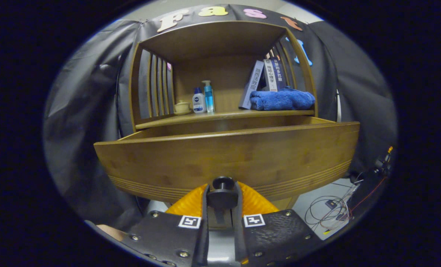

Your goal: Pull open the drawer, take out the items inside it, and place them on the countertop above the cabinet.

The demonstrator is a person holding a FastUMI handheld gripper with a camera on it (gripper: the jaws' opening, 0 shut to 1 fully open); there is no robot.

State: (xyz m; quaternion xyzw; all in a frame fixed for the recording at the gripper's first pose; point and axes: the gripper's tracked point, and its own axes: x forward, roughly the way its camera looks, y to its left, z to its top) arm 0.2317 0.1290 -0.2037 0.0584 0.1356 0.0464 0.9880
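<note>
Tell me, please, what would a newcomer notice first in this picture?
The wide wooden drawer front stands pulled out, just ahead of the fingers. The gripper is shut on the drawer's round dark knob. On the countertop above lie a folded blue towel with leaning books behind it, and two bottles further left.

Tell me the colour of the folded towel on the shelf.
Blue; the towel lies beside the books, clearest in the gripper view.
</note>
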